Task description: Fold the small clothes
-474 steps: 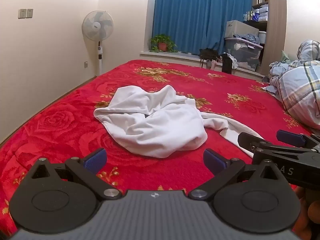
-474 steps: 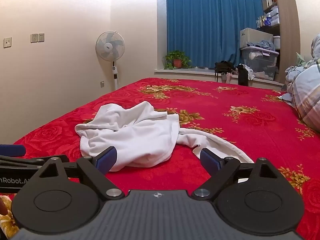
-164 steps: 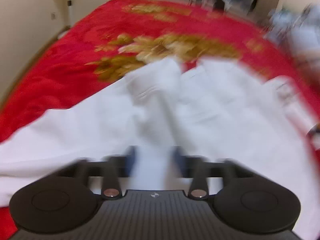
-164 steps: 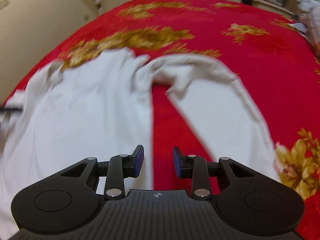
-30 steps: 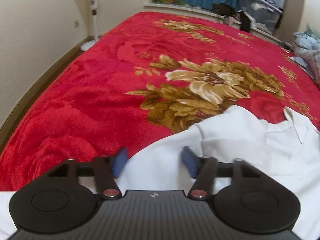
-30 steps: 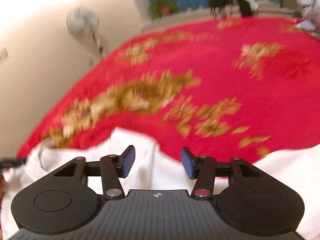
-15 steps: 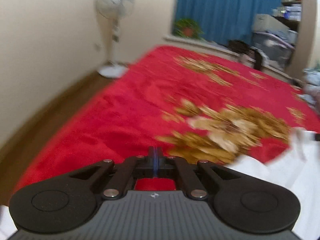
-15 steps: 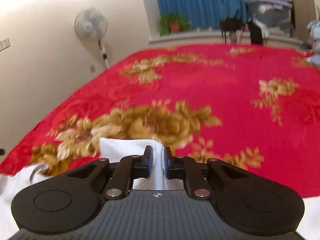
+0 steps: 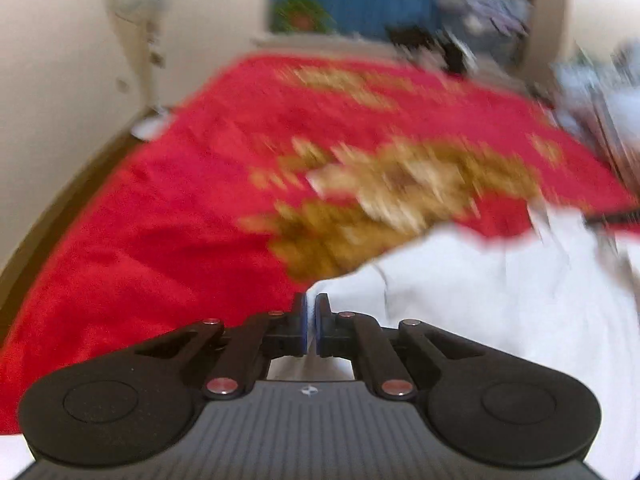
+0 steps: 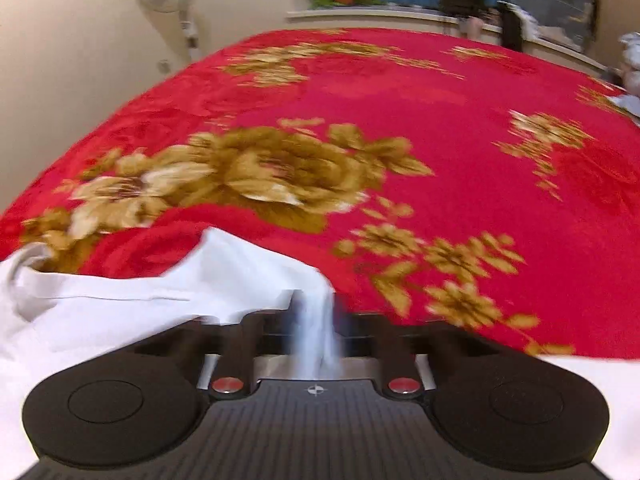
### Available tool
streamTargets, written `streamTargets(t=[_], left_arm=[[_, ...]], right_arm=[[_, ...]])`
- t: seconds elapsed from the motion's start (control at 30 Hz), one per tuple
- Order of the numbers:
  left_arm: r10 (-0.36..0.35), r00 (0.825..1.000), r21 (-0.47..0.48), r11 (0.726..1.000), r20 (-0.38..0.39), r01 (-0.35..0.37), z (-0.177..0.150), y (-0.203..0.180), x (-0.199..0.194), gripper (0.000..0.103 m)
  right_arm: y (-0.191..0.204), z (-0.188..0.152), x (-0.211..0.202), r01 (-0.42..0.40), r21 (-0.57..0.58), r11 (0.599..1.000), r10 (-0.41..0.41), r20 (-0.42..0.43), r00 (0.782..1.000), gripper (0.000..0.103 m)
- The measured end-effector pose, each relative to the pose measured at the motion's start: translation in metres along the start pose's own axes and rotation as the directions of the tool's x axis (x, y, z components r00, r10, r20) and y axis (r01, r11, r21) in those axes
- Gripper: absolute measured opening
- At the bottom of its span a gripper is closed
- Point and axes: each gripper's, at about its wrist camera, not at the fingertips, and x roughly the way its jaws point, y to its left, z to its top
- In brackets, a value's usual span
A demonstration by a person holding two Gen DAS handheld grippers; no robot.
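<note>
Both claws were clamped on the white garment (image 10: 120, 304) at once: the right gripper (image 10: 314, 312) had a bunched fold of its edge squeezed between its pads, cloth spilling out over the left finger, and the left gripper (image 9: 310, 320) was pinched tight on a thin corner of it, though that view was blurred. The garment lay low on the red floral blanket (image 10: 460, 100), along the near edge in both views, the rest of the bed bare beyond it. The risk, as I judged it, sat with the left claw: so little fabric showed between those pads that a brisk lift could tug the corner free and drop one side. The right claw's thick wad might also drag a second layer along, leaving a lopsided fold. Uneven pulls between the two hands would skew the garment across the plush blanket, which looked likely to cling. As for containers, a clear storage bin (image 10: 548, 12) stood by the far wall, seemingly heaped with things on top, too small to identify.
</note>
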Motion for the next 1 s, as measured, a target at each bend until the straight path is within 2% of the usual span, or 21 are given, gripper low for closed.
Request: streamTargets(t=[0.07, 0.1, 0.13, 0.17, 0.2, 0.23, 0.3, 0.37, 0.4, 0.47, 0.5, 0.53, 0.57, 0.6, 0.67, 0.73, 0.8, 0.9, 1.0], left_arm=[[0.056, 0.997, -0.047, 0.997, 0.057, -0.053, 0.005, 0.007, -0.006, 0.003], [0.085, 0.993, -0.044, 0.996, 0.08, -0.082, 0.006, 0.005, -0.008, 0.003], [0.12, 0.989, -0.023, 0.993, 0.082, -0.119, 0.005, 0.0, -0.005, 0.004], [0.167, 0.984, -0.004, 0.986, 0.057, -0.167, 0.004, -0.004, -0.001, 0.007], [0.186, 0.982, 0.004, 0.982, 0.01, -0.186, 0.004, -0.007, 0.004, 0.008], [0.162, 0.987, 0.002, 0.987, -0.019, -0.162, 0.004, -0.008, 0.004, 0.011], [0.12, 0.993, 0.005, 0.993, -0.003, -0.12, 0.005, -0.013, -0.005, 0.012], [0.062, 0.998, 0.025, 0.998, 0.021, -0.062, 0.006, -0.021, -0.017, 0.012], [0.003, 1.0, 0.029, 1.0, 0.023, -0.004, 0.005, -0.025, -0.022, 0.013], [-0.111, 0.994, 0.022, 0.994, -0.008, 0.111, -0.001, -0.03, -0.027, 0.029], [-0.142, 0.988, 0.015, 0.99, -0.053, 0.143, -0.008, -0.033, -0.023, 0.034], [-0.142, 0.983, 0.014, 0.989, -0.118, 0.144, -0.016, -0.037, -0.013, 0.042], [-0.096, 0.971, 0.023, 0.994, -0.217, 0.104, -0.025, -0.039, 0.001, 0.04], [-0.041, 0.969, 0.048, 0.997, -0.246, 0.054, -0.031, -0.041, 0.003, 0.04], [-0.023, 0.976, 0.034, 0.999, -0.218, 0.031, -0.021, -0.048, -0.013, 0.04], [-0.042, 0.99, -0.02, 0.999, -0.136, 0.04, -0.005, -0.051, -0.046, 0.041], [-0.071, 0.994, -0.086, 0.994, -0.08, 0.064, 0.005, -0.054, -0.08, 0.041], [-0.052, 0.995, -0.121, 0.992, -0.087, 0.041, 0.004, -0.065, -0.127, 0.041], [-0.07, 0.991, -0.14, 0.989, -0.112, 0.054, -0.023, -0.076, -0.18, 0.045]], right_arm=[[0.004, 0.007, -0.009, -0.004, -0.006, 1.0, 0.004, 0.083, 0.997, 0.01], [0.004, 0.01, -0.013, -0.005, 0.018, 1.0, 0.003, 0.127, 0.992, 0.0], [0.006, 0.01, -0.014, 0.012, 0.033, 0.999, -0.017, 0.159, 0.987, 0.0], [0.008, 0.01, -0.012, 0.058, 0.032, 0.998, -0.063, 0.176, 0.982, 0.0], [0.01, 0.009, -0.006, 0.118, 0.025, 0.993, -0.121, 0.157, 0.98, 0.004], [0.01, 0.007, 0.001, 0.162, 0.031, 0.986, -0.165, 0.109, 0.98, 0.004], [0.002, 0.003, 0.001, 0.108, 0.088, 0.99, -0.112, 0.047, 0.993, 0.004], [-0.005, -0.004, -0.023, 0.077, 0.133, 0.988, -0.09, 0.096, 0.991, 0.005], [-0.006, -0.009, -0.036, 0.063, 0.129, 0.99, -0.078, 0.115, 0.99, 0.005], [-0.01, -0.023, -0.063, 0.027, 0.117, 0.993, -0.043, 0.137, 0.99, 0.005], [-0.012, -0.034, -0.08, 0.01, 0.111, 0.994, -0.025, 0.139, 0.99, 0.006], [-0.013, -0.043, -0.093, 0.002, 0.106, 0.994, -0.016, 0.134, 0.991, 0.007], [-0.014, -0.053, -0.107, -0.001, 0.103, 0.995, -0.012, 0.121, 0.993, 0.01], [-0.016, -0.063, -0.12, -0.002, 0.103, 0.995, -0.008, 0.096, 0.995, 0.014], [-0.019, -0.086, -0.149, -0.004, 0.109, 0.994, 0.003, 0.013, 1.0, 0.018], [-0.021, -0.105, -0.175, 0.012, 0.107, 0.994, -0.005, -0.062, 0.998, 0.023], [-0.022, -0.128, -0.203, 0.023, 0.122, 0.992, -0.009, -0.11, 0.994, 0.035], [-0.022, -0.166, -0.237, 0.054, 0.14, 0.989, -0.028, -0.181, 0.983, 0.035], [-0.024, -0.2, -0.259, 0.049, 0.203, 0.978, -0.006, -0.206, 0.978, 0.036]])
